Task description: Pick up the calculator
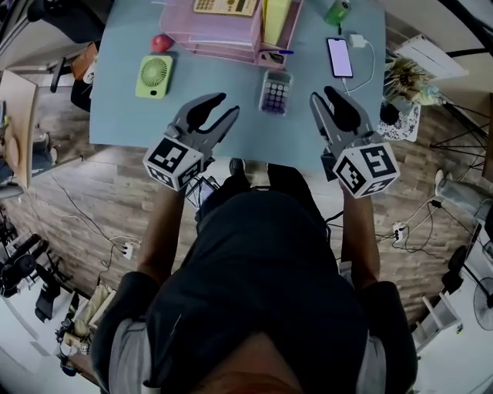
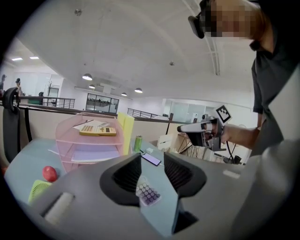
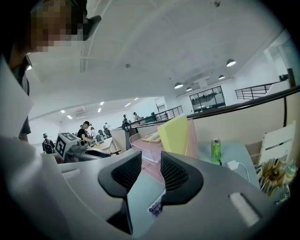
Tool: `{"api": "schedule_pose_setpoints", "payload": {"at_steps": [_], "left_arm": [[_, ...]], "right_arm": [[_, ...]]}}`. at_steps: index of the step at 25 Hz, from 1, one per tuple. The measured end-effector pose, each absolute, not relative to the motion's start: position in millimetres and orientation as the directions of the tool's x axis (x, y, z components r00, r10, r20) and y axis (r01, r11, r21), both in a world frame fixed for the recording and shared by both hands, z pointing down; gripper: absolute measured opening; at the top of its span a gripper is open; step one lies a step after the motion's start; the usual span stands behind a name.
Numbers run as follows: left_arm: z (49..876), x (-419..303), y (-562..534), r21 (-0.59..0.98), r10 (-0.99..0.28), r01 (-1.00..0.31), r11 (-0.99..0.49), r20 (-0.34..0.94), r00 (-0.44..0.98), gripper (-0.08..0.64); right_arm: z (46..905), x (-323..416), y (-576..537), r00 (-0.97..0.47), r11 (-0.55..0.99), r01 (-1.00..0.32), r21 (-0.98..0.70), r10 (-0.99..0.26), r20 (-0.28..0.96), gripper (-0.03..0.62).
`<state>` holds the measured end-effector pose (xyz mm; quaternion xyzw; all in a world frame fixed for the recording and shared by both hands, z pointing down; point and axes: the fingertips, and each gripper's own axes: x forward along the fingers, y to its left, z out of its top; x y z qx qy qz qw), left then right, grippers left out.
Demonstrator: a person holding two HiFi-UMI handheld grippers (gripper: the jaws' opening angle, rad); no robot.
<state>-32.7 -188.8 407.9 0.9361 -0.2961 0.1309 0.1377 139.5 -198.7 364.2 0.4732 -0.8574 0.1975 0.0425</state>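
A small calculator with purple keys (image 1: 276, 92) lies on the light blue table (image 1: 123, 115), just in front of the pink paper tray (image 1: 223, 35). In the left gripper view the same calculator (image 2: 148, 193) shows past the jaws, and in the right gripper view only a corner of the calculator (image 3: 156, 206) shows. A second, yellow calculator (image 1: 225, 6) rests on top of the tray. My left gripper (image 1: 223, 106) hovers open to the left of the purple-keyed calculator and nearer me. My right gripper (image 1: 323, 95) hovers open to its right. Neither holds anything.
A green mini fan (image 1: 154, 75) and a red apple (image 1: 161, 42) lie at the left. A phone (image 1: 340, 57) on a white charger (image 1: 357, 40) and a green can (image 1: 337, 11) are at the right. A yellow folder (image 1: 275, 19) stands in the tray.
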Motion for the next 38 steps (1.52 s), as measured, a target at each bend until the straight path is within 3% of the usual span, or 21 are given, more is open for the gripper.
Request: {"api": "schedule_pose_setpoints", "payload": {"at_steps": [38], "left_arm": [[637,25,-275,0.436,-0.361,-0.649,-0.624,0.576,0.734,0.198]], "right_arm": [[593,141,-288,-0.616,0.410,-0.787,-0.461,-0.559,0.555,0.133]]}}
